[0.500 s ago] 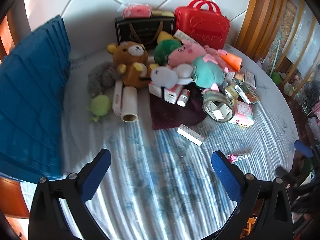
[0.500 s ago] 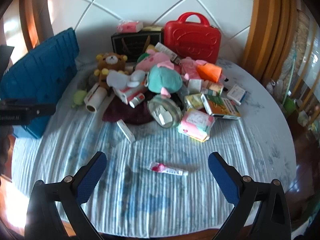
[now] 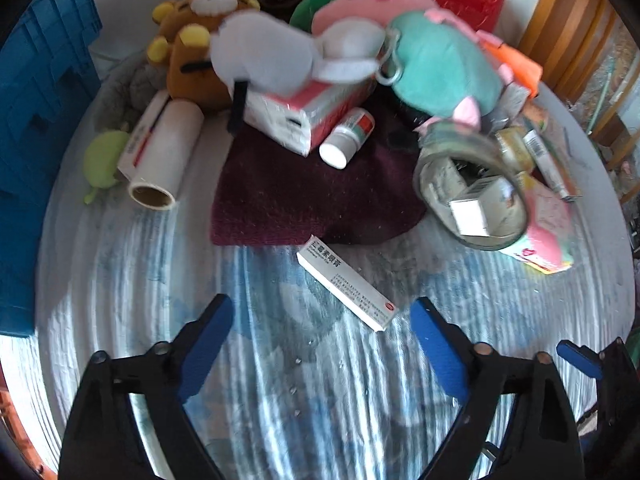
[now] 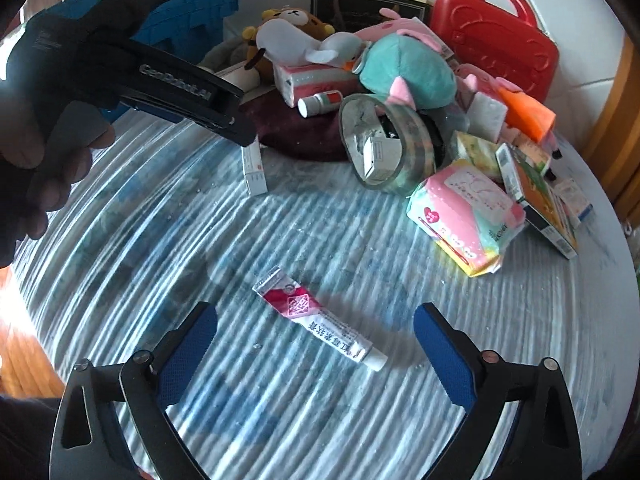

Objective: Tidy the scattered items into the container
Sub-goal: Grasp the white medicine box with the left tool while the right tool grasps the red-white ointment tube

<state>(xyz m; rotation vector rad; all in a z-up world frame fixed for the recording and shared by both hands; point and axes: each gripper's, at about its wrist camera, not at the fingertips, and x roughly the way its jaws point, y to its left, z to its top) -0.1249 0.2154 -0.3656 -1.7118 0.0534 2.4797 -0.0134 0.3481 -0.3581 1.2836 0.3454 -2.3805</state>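
My left gripper [image 3: 322,320] is open above the striped tablecloth, with a long white medicine box [image 3: 347,283] lying just ahead between its blue fingers. My right gripper [image 4: 314,330] is also open, and a small pink and white ointment tube [image 4: 320,322] lies flat between its fingers, untouched. The same white box [image 4: 254,168] shows in the right wrist view under the left gripper's black body [image 4: 160,80], held by a hand. The blue crate [image 3: 40,120] stands at the left edge of the table.
Behind lies a pile: plush toys [image 3: 436,64], a brown bear [image 3: 192,40], a paper roll [image 3: 166,152], a pill bottle [image 3: 348,136], a tape roll [image 3: 472,192], a maroon cloth [image 3: 304,200], a pink packet [image 4: 464,216], a red case [image 4: 496,36]. The table edge [image 4: 600,200] curves at the right.
Both grippers have dropped lower and moved forward toward the table. The white box now lies between the left fingers and the tube between the right fingers.
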